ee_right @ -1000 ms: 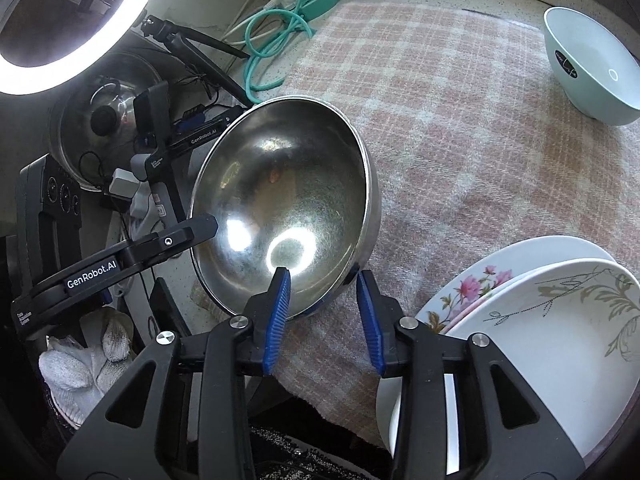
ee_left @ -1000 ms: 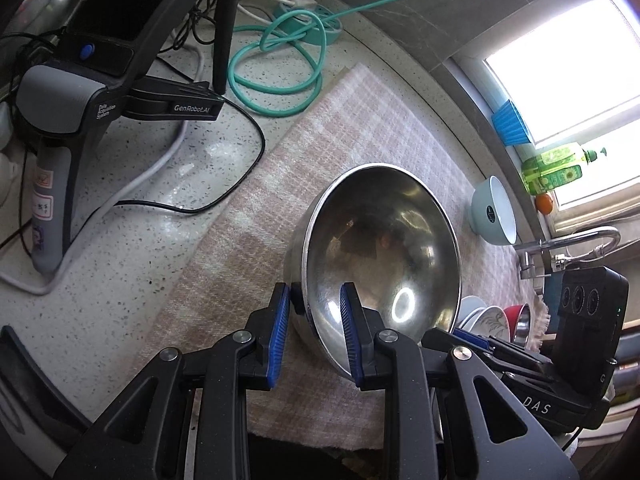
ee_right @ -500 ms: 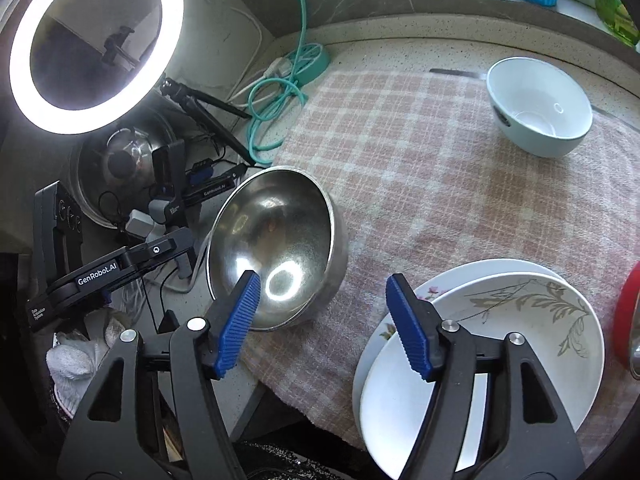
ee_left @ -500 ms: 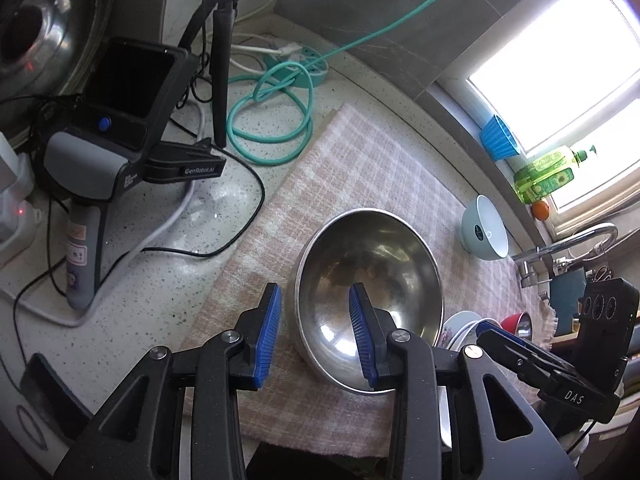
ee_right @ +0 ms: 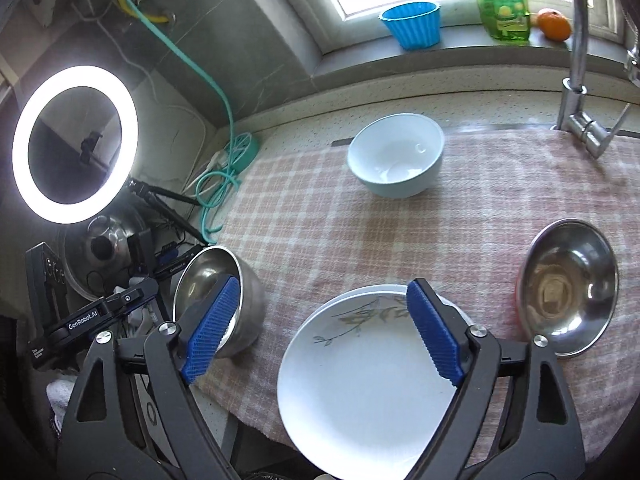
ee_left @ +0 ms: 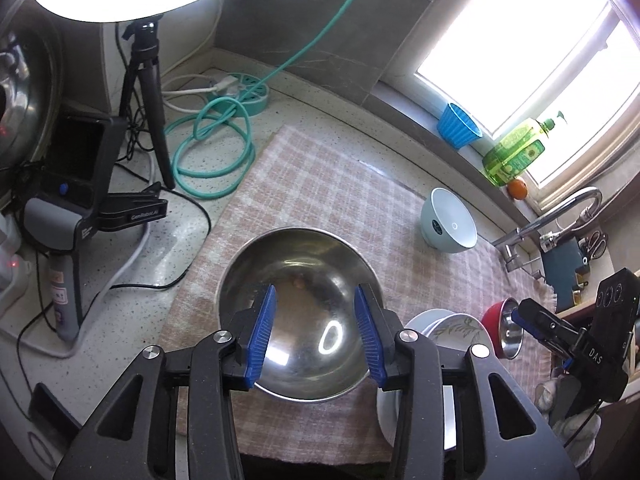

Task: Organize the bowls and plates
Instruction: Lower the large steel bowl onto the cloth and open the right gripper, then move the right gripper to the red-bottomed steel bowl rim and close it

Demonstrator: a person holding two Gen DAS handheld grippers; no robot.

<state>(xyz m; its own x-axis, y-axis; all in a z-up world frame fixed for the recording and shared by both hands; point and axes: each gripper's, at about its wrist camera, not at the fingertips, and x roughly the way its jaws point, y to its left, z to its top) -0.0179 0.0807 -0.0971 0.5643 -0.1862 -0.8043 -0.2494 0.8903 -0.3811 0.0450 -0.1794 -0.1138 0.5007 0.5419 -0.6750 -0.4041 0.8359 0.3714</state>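
Note:
A large steel bowl (ee_left: 298, 276) sits upright on the pink checked cloth (ee_left: 320, 184); it also shows in the right wrist view (ee_right: 208, 280) at the left. My left gripper (ee_left: 316, 334) is open and empty above it. My right gripper (ee_right: 324, 330) is open wide and empty above a stack of white plates (ee_right: 360, 392), which also shows in the left wrist view (ee_left: 440, 328). A pale blue bowl (ee_right: 396, 156) stands at the back, also seen in the left wrist view (ee_left: 448, 220). A small steel bowl (ee_right: 568, 284) sits in a red one at the right.
A ring light (ee_right: 74, 144) on a tripod (ee_left: 146, 92), a teal cable coil (ee_left: 212, 148) and a gripper stand (ee_left: 80, 200) crowd the counter on the left. A tap (ee_right: 580, 92) stands at the back right. A blue cup (ee_right: 412, 24), soap bottle (ee_right: 504, 0) and orange sit on the sill.
Both grippers let go of the large steel bowl, opened and pulled back upward. The bowl now rests on the cloth at the left. The right gripper swung over the plates.

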